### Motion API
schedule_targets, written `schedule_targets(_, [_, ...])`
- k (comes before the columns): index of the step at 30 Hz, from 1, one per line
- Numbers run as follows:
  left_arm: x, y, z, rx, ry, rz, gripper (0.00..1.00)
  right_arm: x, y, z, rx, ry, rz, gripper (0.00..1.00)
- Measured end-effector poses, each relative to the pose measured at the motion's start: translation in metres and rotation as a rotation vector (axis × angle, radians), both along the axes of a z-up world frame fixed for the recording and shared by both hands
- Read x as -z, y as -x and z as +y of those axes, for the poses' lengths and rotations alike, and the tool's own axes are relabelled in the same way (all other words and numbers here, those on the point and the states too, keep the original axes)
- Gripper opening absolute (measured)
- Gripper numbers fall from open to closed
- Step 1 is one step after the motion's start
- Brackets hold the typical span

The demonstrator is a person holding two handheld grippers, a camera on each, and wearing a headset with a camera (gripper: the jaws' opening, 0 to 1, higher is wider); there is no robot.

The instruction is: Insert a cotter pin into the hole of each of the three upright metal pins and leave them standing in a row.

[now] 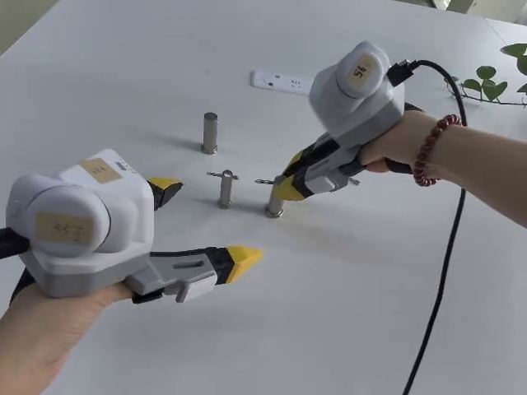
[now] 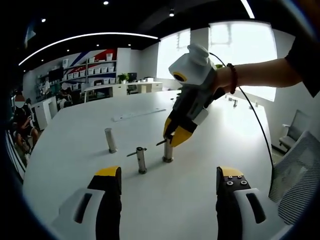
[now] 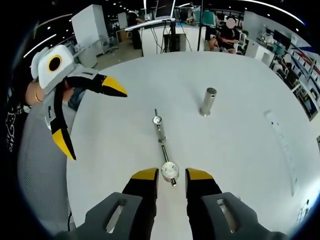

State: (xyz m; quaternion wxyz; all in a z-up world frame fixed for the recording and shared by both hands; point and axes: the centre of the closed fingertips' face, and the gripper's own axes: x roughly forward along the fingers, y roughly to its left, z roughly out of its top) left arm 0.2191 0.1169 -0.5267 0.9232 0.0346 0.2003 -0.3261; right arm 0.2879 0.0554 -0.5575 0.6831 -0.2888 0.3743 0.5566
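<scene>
Three steel pins stand upright on the white table (image 1: pixel 346 313). The far pin (image 1: pixel 210 132) is bare. A cotter pin crosses the top of the middle pin (image 1: pixel 225 188). Another cotter pin (image 1: pixel 263 181) pokes out to the left of the near-right pin (image 1: pixel 275 202). My right gripper (image 1: pixel 288 189) sits right at that pin; in the right gripper view its jaws stand a narrow gap apart on either side of the pin top (image 3: pixel 170 171), and the cotter pin's end (image 3: pixel 173 182) lies loose between them. My left gripper (image 1: pixel 206 224) hovers wide open, holding nothing, short of the row.
A white power strip (image 1: pixel 280 81) lies at the back of the table. A leafy plant (image 1: pixel 494 82) sits at the right edge. The right gripper's black cable (image 1: pixel 445 247) trails down the right side. People sit at desks far off in the room.
</scene>
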Motion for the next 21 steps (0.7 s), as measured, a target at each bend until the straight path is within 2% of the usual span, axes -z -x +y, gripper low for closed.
schedule_targets(4, [-0.003,-0.003,0.002,-0.010,0.004,-0.017,0.82,-0.008,0.000,0.002,0.047,-0.044,0.007,0.22])
schedule_targets(6, [-0.004,-0.003,0.002,-0.012,0.008,-0.015,0.84,-0.013,-0.001,0.007,0.096,-0.090,0.020,0.25])
schedule_targets(9, [-0.004,-0.004,0.002,-0.016,0.004,-0.017,0.88,-0.023,-0.003,0.019,0.180,-0.196,0.075,0.27])
schedule_targets(10, [-0.004,-0.004,0.002,-0.017,0.003,-0.018,0.88,-0.023,-0.010,0.020,0.203,-0.215,0.082,0.27])
schedule_targets(14, [-0.005,-0.005,0.003,-0.021,0.002,-0.022,0.91,-0.025,-0.018,0.026,0.234,-0.249,0.066,0.29])
schedule_targets(16, [-0.005,-0.005,0.003,-0.021,0.000,-0.021,0.93,-0.027,-0.022,0.033,0.235,-0.281,0.038,0.29])
schedule_targets(19, [-0.005,-0.006,0.004,-0.021,-0.005,-0.024,0.96,-0.031,-0.028,0.042,0.271,-0.334,0.024,0.30])
schedule_targets(21, [-0.006,-0.006,0.003,-0.024,0.003,-0.024,0.96,-0.033,-0.036,0.047,0.286,-0.351,-0.005,0.30])
